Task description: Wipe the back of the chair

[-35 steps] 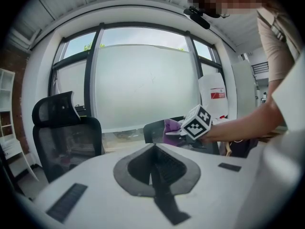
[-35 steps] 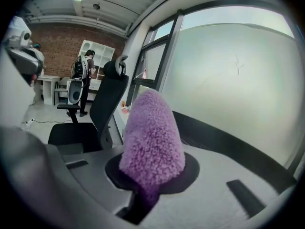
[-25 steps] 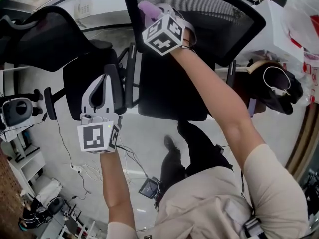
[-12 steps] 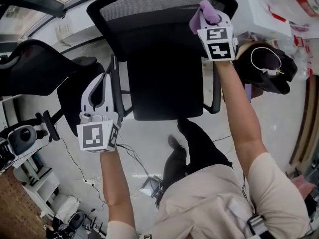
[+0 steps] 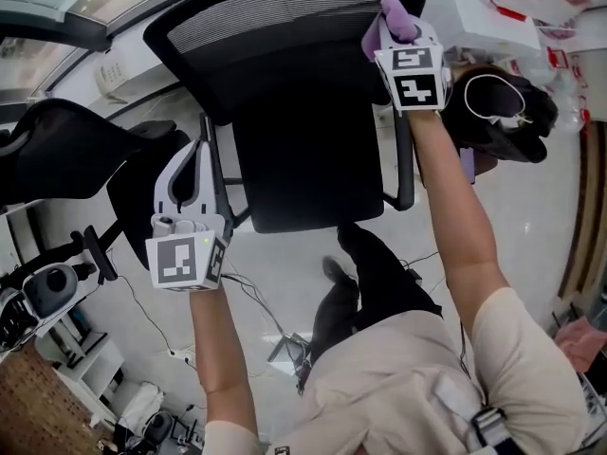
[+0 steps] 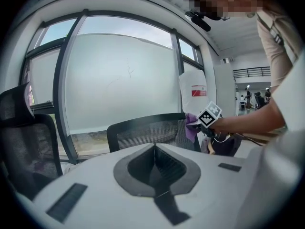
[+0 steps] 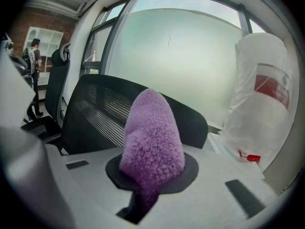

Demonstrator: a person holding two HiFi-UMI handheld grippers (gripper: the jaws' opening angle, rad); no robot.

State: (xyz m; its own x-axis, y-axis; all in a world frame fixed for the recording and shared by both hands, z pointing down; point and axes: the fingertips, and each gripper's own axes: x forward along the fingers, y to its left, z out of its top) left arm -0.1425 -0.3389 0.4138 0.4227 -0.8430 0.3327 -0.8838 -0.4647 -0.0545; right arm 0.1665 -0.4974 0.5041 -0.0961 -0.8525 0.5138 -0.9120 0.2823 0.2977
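Surroundings: a second chair (image 5: 76,150) of black mesh is seen at the left of the head view, close beside the chair (image 5: 303,150) under treatment. A dark bag (image 5: 503,112) with a white loop on it is at the right edge, just beyond the right armrest (image 5: 406,173). A white plastic sack (image 7: 259,109) with red print stands to the right in the right gripper view. A frosted window (image 6: 119,75) lies behind both chairs. Pale floor (image 5: 275,263) is visible below the seat.
Obstructions: nothing is seen between the right claw and the backrest. The left claw is just beside the left armrest (image 5: 211,159).
Chair orientation: the seat is turned toward the person. The backrest (image 5: 275,45) is at the top of the head view, its long axis running left to right and rising slightly to the right.
Right claw (image 5: 387,28): pinched on a purple cloth (image 7: 152,137), which stands up fluffy between the jaws.
Cloth position: at the upper right corner of the backrest, on its top rim; contact appears made.
Left claw (image 5: 197,150): jaws pressed together, with nothing between them, held low at the left of the seat, well apart from the cloth.
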